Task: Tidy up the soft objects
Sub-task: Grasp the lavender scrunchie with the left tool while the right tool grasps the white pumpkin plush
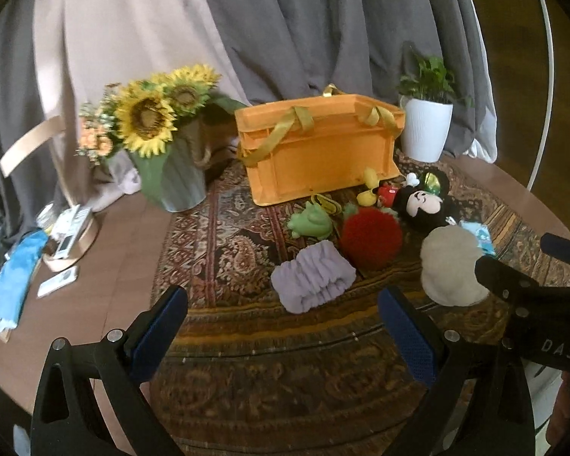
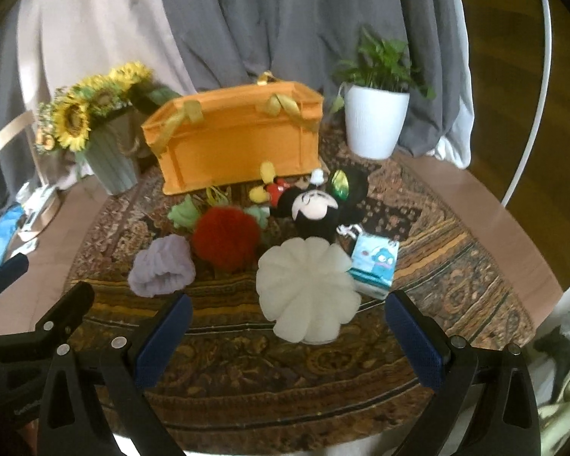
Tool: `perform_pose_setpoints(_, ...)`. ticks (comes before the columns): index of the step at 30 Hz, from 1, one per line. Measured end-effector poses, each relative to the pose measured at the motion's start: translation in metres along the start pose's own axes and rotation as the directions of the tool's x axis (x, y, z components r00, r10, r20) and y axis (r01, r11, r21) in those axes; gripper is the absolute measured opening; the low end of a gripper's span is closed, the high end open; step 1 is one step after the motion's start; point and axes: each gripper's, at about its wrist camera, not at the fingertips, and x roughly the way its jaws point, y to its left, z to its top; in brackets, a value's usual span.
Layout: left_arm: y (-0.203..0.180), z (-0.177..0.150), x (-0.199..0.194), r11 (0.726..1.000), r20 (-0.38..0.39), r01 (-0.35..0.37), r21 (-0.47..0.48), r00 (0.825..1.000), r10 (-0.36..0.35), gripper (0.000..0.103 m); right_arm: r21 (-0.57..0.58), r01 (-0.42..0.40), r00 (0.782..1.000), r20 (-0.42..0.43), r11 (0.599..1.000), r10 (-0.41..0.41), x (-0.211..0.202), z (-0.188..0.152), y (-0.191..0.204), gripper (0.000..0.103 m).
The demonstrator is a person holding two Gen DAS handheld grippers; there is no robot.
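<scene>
1. Plainly spread wide, left gripper [image 1: 283,336], blue pads apart, holding nothing, hovering over the patterned rug [image 1: 247,372].
2. Likewise spread wide, right gripper [image 2: 288,340], nothing between its pads, poised just short of the cream pumpkin cushion [image 2: 307,289].
3. Lying on the rug in a loose cluster before the orange fabric basket [image 1: 319,148]: lilac ruffled band [image 1: 312,276], red fuzzy ball [image 1: 371,240], green plush [image 1: 310,221], black mouse doll [image 2: 319,207].
4. Touching the cushion's right side, a small blue-and-white pouch [image 2: 374,265], possibly a tissue pack; print too blurred to read.
5. Standing upright behind the toys, basket with olive handles draped over its rim.
6. Left of the basket, sunflowers [image 1: 148,114] in a green pot; right of it, leafy plant in a white pot [image 2: 376,123].
7. Behind everything, grey curtains [image 1: 323,19].
</scene>
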Motion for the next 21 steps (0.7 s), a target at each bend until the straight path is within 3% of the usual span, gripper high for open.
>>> perform_pose_setpoints(8, -0.004, -0.001, 0.055, 0.999, -0.065, 0.001, 0.053, 0.998, 0.003, 0.092, 0.014, 0.050, 0.995, -0.091, 0.999, -0.048, 0.046, -0.003, 0.002, 0.102)
perform_pose_setpoints(13, -0.015, -0.007, 0.087, 0.998, -0.126, 0.014, 0.062, 0.992, -0.007, 0.083, 0.014, 0.033, 0.990, -0.135, 0.999, -0.031, 0.073, -0.005, -0.002, 0.101)
perform_pose_setpoints(21, -0.023, -0.009, 0.116, 0.998, -0.155, -0.003, 0.065, 0.988, 0.013, 0.079, -0.012, 0.044, 0.989, -0.141, 0.999, -0.045, 0.098, -0.002, -0.007, 0.101)
